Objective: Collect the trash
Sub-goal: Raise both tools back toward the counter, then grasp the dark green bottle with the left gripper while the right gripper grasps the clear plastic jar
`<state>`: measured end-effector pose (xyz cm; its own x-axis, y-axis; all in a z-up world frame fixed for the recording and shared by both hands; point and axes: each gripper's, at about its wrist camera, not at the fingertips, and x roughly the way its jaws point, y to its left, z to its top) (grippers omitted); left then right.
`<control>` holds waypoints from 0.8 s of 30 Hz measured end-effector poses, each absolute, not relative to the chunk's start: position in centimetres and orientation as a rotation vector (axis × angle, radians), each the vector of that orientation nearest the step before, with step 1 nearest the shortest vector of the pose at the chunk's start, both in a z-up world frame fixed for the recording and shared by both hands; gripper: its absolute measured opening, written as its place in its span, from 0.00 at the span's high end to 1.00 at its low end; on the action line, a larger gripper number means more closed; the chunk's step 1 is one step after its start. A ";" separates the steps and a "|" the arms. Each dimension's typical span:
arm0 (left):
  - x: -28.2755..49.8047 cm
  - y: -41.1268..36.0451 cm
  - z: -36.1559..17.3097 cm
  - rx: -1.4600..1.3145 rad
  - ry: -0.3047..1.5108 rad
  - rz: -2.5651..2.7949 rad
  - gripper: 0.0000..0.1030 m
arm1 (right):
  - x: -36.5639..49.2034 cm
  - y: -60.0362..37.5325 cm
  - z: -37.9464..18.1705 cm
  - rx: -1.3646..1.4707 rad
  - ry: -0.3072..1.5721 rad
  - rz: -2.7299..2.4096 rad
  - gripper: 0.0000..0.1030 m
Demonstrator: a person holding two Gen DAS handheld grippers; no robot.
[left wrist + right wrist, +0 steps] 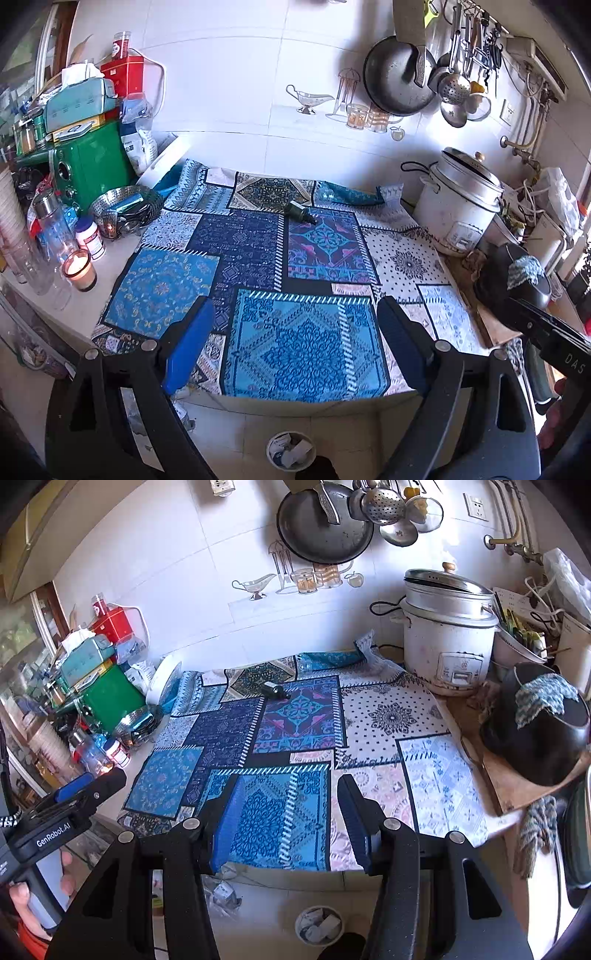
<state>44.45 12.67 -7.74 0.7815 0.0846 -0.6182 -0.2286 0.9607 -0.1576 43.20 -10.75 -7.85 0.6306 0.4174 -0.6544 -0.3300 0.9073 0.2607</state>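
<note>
A small dark green bottle lies on its side at the far middle of the patterned blue cloth; it also shows in the right wrist view. A small round bin holding crumpled paper stands on the floor below the counter edge, also in the right wrist view. My left gripper is open and empty above the cloth's near edge. My right gripper is open and empty, also above the near edge. Each gripper shows at the side of the other's view.
A white rice cooker stands at the back right, a dark pot on a board beside it. A green box, steel basket, bottles and a lit candle crowd the left. Pans hang on the wall.
</note>
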 end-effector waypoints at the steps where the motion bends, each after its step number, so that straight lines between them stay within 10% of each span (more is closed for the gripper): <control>1: 45.8 12.5 -7.5 -0.233 0.659 0.176 0.14 | 44.4 -11.0 -7.9 0.119 0.787 0.433 0.53; 24: 73.6 13.8 -12.1 -0.304 0.812 0.258 0.13 | 62.3 -14.1 -12.1 0.151 0.930 0.407 0.53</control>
